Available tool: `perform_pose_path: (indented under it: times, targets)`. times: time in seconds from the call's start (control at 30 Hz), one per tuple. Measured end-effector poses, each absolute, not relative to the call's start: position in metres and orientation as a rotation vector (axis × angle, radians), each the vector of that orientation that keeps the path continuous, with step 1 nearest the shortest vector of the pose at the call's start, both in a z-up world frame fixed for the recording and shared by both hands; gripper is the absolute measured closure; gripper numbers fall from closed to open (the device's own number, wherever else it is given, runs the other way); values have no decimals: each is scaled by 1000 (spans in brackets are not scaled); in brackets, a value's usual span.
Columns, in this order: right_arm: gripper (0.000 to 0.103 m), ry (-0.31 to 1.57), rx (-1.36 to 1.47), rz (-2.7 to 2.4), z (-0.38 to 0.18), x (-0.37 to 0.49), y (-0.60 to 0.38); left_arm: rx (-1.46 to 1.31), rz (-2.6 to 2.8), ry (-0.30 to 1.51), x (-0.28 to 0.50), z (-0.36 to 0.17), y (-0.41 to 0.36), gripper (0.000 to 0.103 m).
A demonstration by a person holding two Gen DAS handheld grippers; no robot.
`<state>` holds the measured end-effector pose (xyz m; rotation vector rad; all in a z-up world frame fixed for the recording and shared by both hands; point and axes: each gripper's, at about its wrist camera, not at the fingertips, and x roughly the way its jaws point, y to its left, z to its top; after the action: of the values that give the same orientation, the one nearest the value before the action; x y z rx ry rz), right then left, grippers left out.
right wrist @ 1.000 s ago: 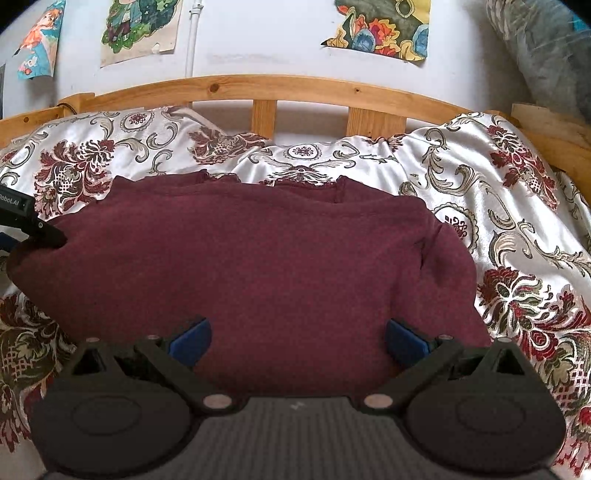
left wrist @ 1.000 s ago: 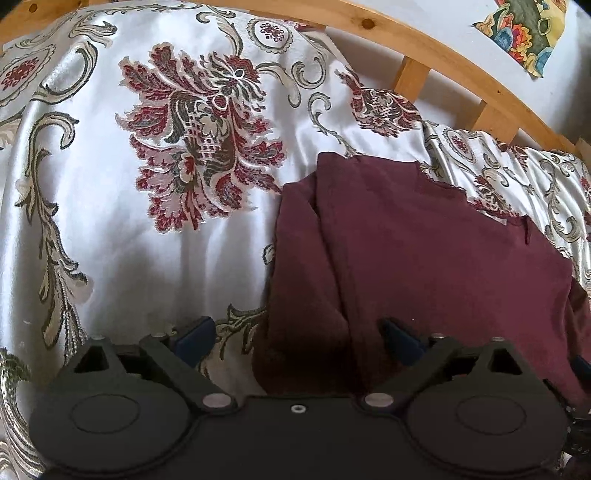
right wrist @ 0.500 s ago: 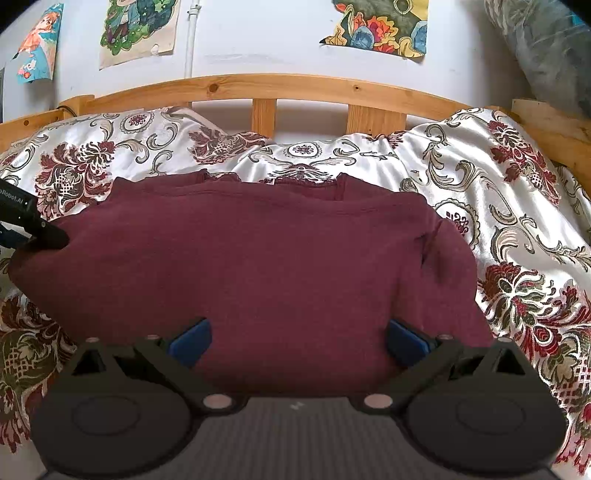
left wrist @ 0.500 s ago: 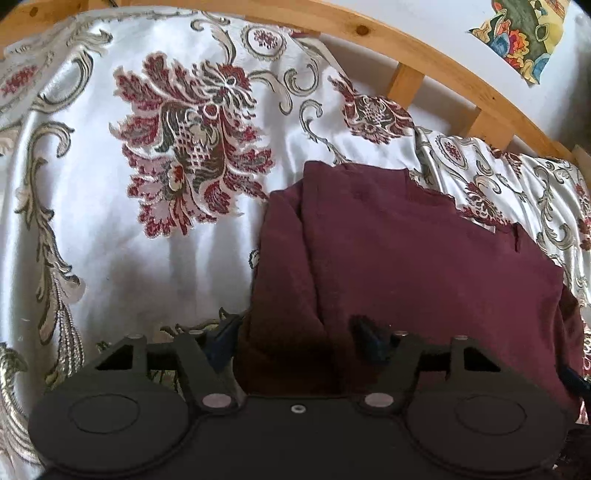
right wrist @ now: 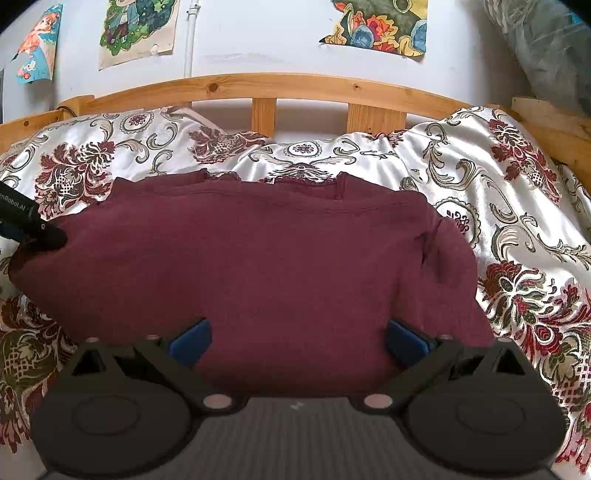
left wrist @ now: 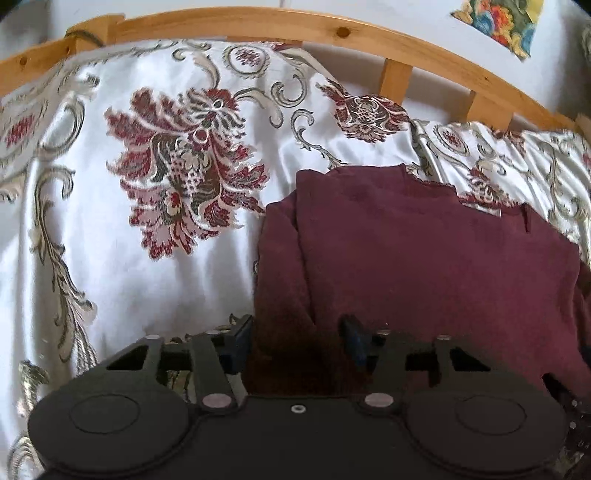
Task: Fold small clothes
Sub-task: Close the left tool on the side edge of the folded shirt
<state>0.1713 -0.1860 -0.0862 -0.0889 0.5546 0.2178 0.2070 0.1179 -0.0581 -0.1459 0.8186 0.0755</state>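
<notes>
- A maroon top (right wrist: 258, 266) lies spread flat on a bed (right wrist: 517, 206) covered in a white satin spread with red flowers, its neckline toward the wooden headboard (right wrist: 258, 86)
- The left claw (left wrist: 297, 341) is closing over the top's left edge, where a sleeve lies folded in; the cloth sits between the blue pads (left wrist: 242, 338), though whether they press it yet cannot be told
- In the right wrist view that same claw shows as a black tip at the cloth's left edge
- The right claw (right wrist: 295, 338) stands wide open over the near hem, holding nothing, its pads apart with the cloth spread between them
- Posters (right wrist: 376, 27) hang on the white wall above the headboard
</notes>
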Motion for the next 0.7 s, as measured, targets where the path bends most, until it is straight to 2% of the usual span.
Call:
perform_pose_path:
  times: [0.03,0.13,0.2,0.37,0.6,0.7]
  targets:
    - [0,555,-90,217,-86,171,-186,-124,83,824,208,-56,115,65]
    - [0,555,-95,215,-86,171,-184,-59,110,840,209,-47,103,81]
    - [0,553,-95,214,-85,171,-184,-22,115,838,209,-39,95,87]
    - [0,546,-97,217,-76,166,-185,38,72,776,204,-10,68,89]
    - [0,429,-79,101,-42,148,-219,64,-138,654,196,37,8,92]
    - [0,445,-57,51,-40,152,-244,103,-223,643,193,40,-27,99]
